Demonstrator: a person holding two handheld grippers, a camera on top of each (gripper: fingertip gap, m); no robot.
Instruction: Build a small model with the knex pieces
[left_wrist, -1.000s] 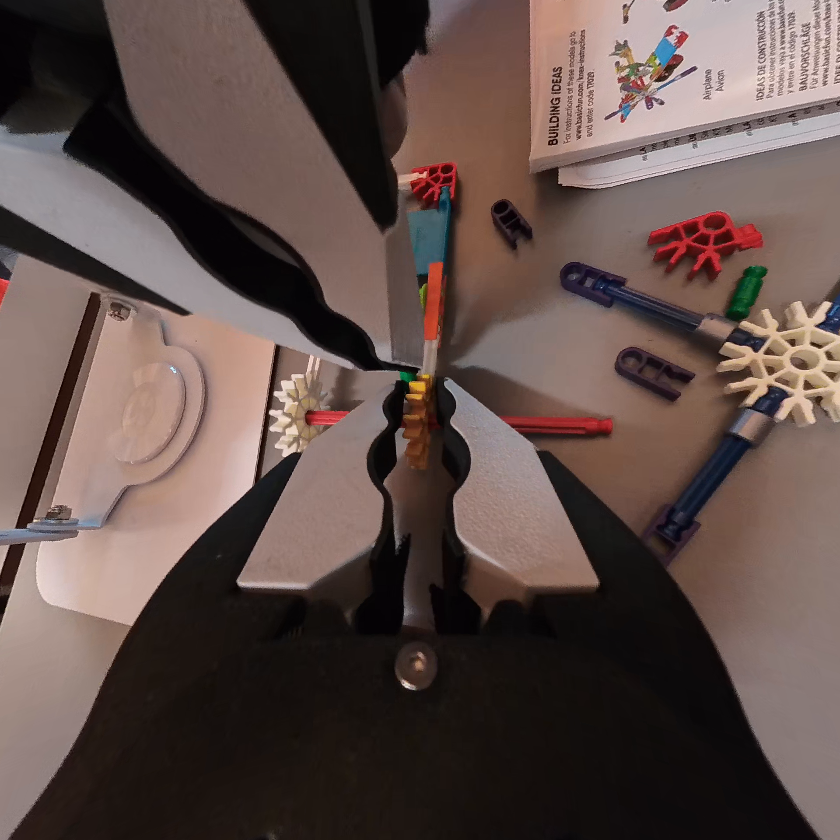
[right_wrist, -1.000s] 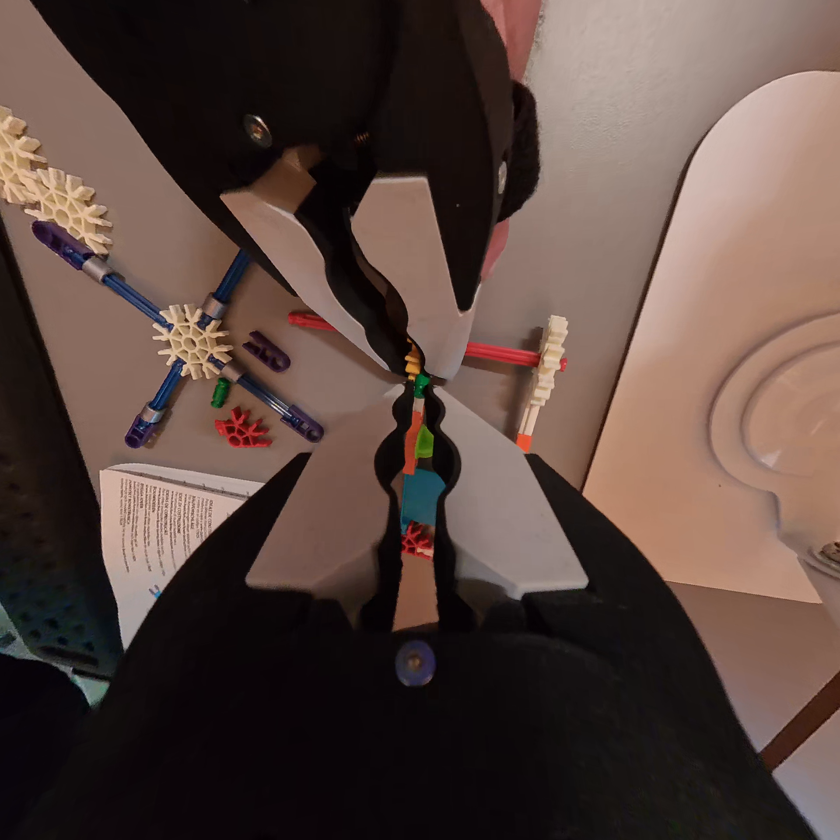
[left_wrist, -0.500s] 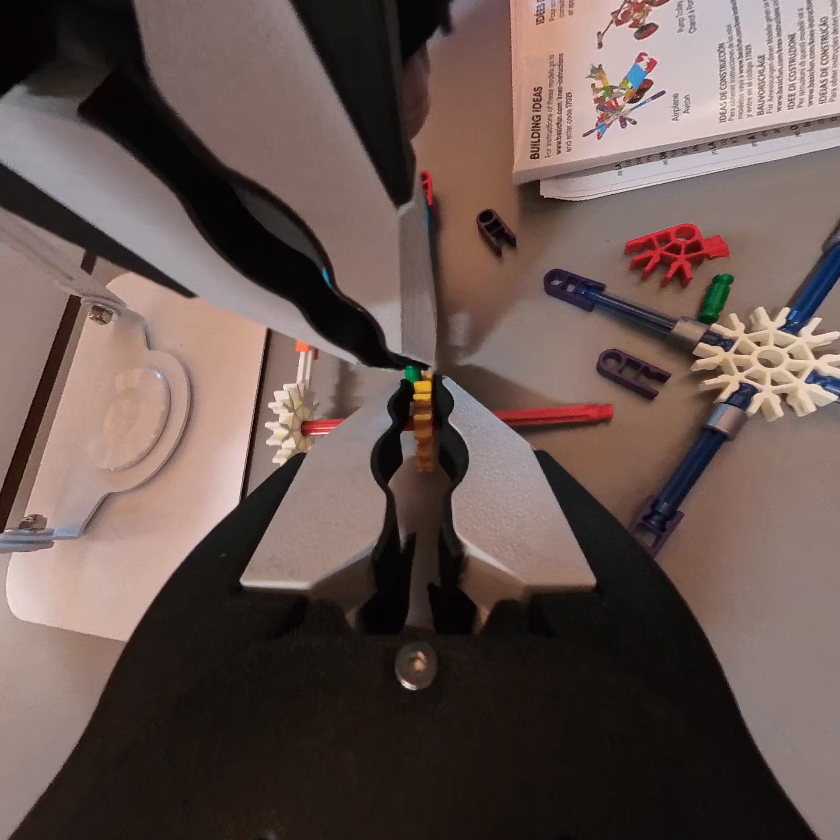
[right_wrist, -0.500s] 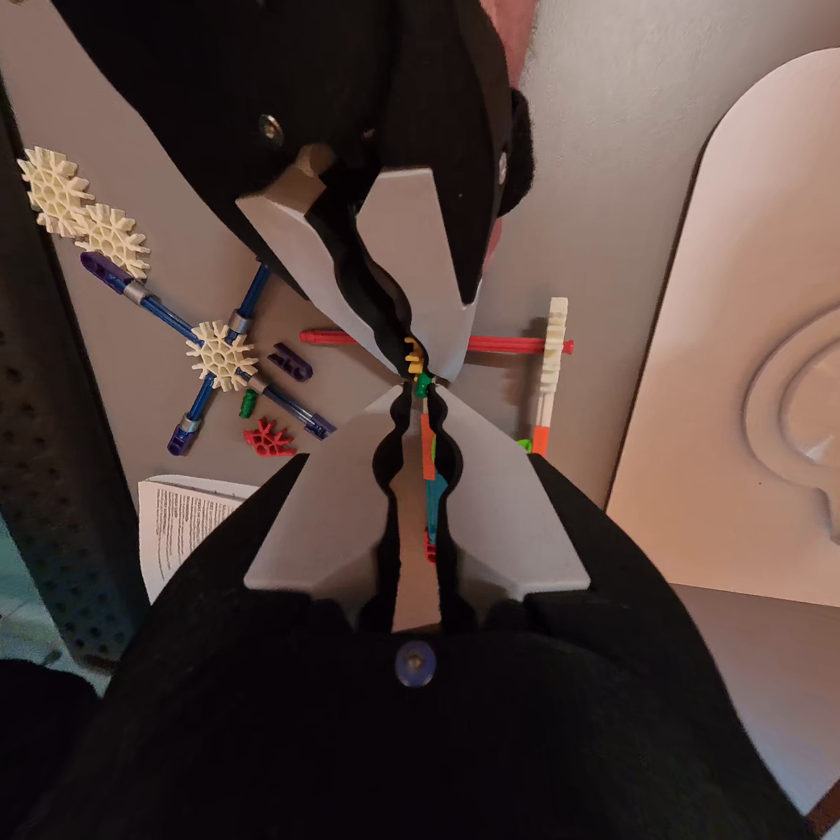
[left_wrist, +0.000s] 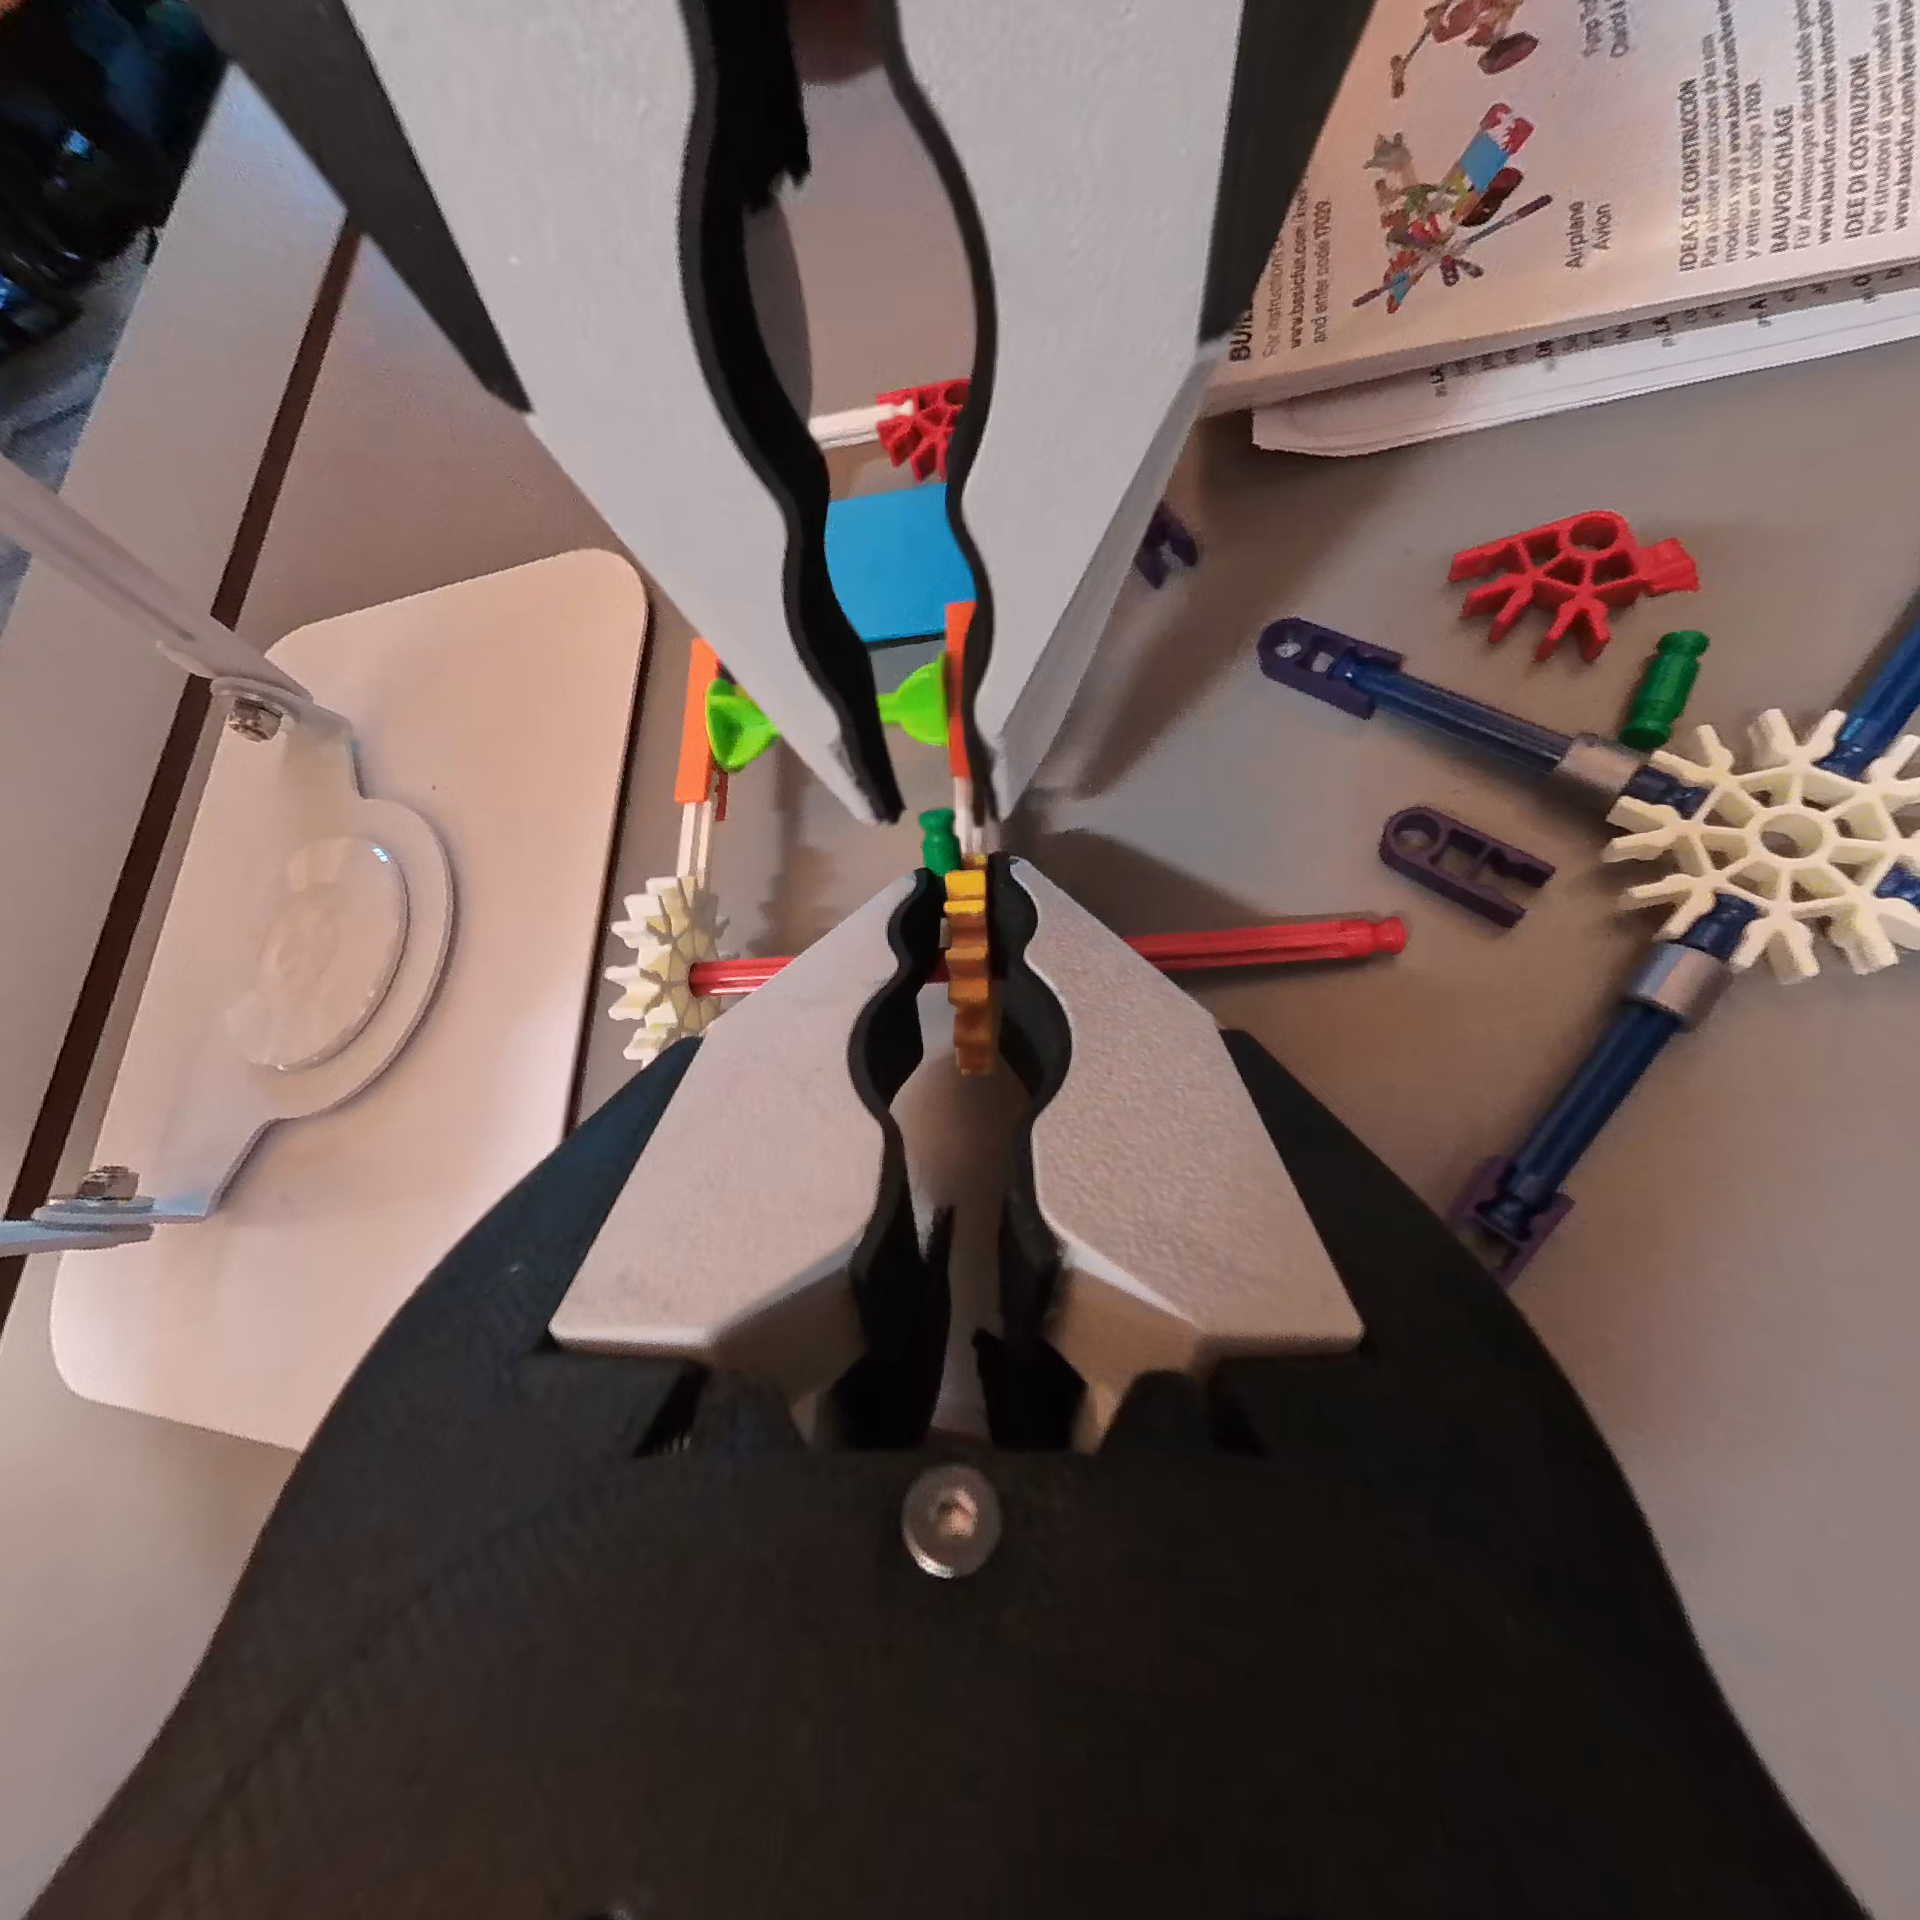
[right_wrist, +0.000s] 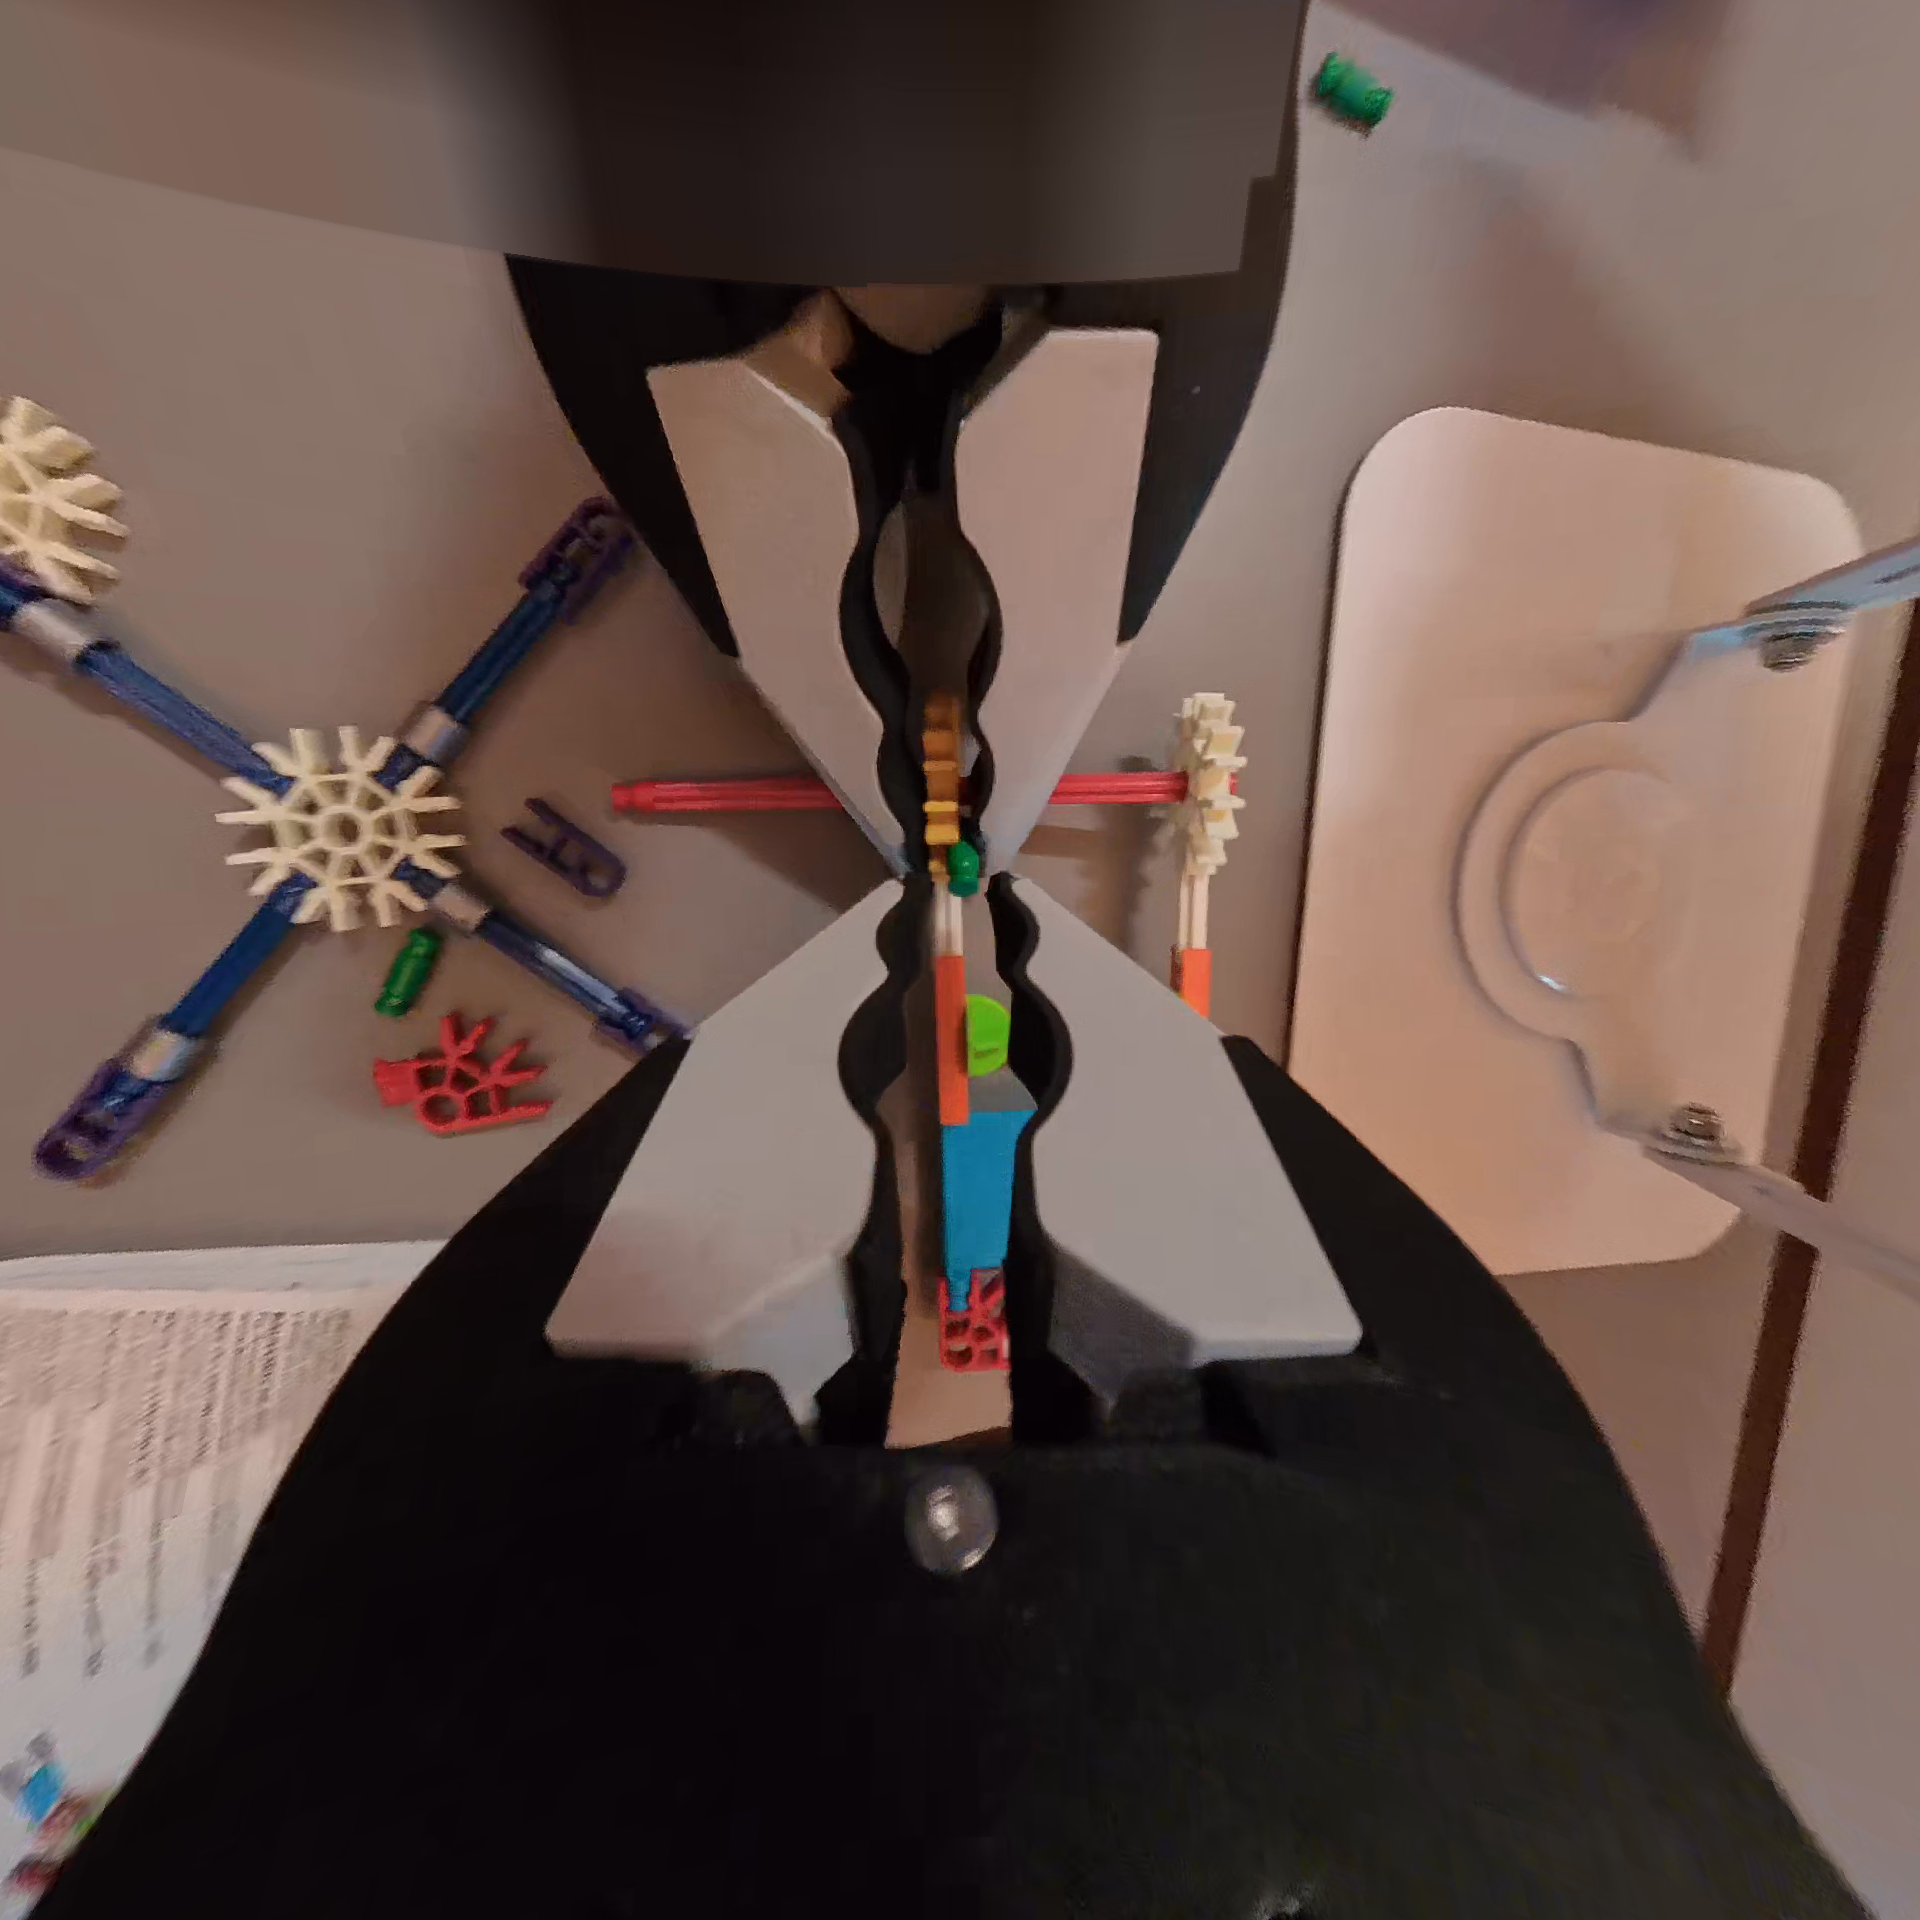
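My left gripper (left_wrist: 961, 883) is shut on a yellow gear connector (left_wrist: 968, 966) that sits on a red rod (left_wrist: 1257, 940). A white gear (left_wrist: 670, 961) is on the rod's other end. A short green peg (left_wrist: 938, 840) sticks out at the yellow gear. My right gripper (right_wrist: 951, 894) faces the left one tip to tip and is open. A white rod with an orange sleeve (right_wrist: 951, 1029) stands between its pads, with a gap to the right pad. Behind it are a lime piece (right_wrist: 987, 1029), a blue panel (right_wrist: 977, 1184) and a red connector (right_wrist: 974, 1335).
On the grey table lie a white snowflake connector with blue rods (left_wrist: 1777, 847), a red connector (left_wrist: 1569, 582), purple clips (left_wrist: 1465, 878), a loose green peg (left_wrist: 1662, 691) and a paper booklet (left_wrist: 1558, 208). A white base plate with metal brackets (left_wrist: 312, 935) is at the left. The right tips stand about 10 cm off the loose green peg (left_wrist: 1662, 691). The right camera catches it too, in the right wrist view (right_wrist: 409, 967).
My right gripper's jaws have opened off the white rod and orange sleeve they pinched a second ago. The left gripper has closed slightly more on the yellow gear. Both views have swung round.
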